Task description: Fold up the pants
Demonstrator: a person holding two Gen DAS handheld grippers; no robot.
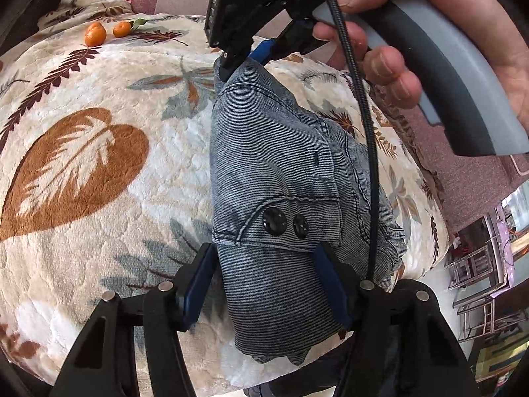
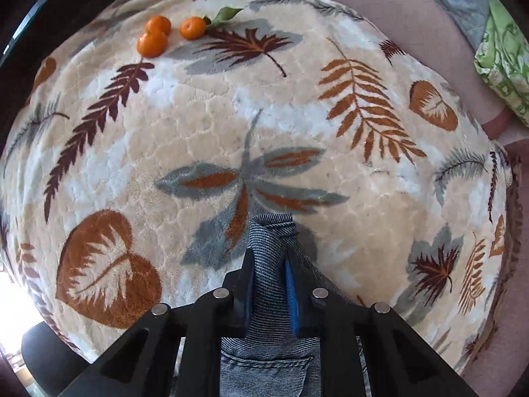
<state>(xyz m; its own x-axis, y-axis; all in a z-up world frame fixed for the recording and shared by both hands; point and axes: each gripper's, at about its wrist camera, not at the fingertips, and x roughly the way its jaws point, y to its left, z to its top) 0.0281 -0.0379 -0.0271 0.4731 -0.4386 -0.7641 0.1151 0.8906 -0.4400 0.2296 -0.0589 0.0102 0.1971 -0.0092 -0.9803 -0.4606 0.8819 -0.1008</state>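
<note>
Pants [image 1: 284, 172]: right fingers [image 2: 251, 284] pinch hem steeply downward; left fingers [image 1: 330, 287] straddle waist, wide.

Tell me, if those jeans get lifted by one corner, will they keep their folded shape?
Probably not. The jeans look soft and creased, bunching where the right hand-held gripper pinches them, so they would likely droop and unfold. The layered denim seems fairly heavy, and the plush blanket may drag on it.

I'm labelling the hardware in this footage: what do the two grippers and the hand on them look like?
Both grippers, left and right, have black angular finger frames with cut-out slots, silver round pins and blue pads. In the left view the right gripper has a curved two-tone grey handle and a thin black cable hanging from it. The hand is bare; no sleeve shows.
</note>
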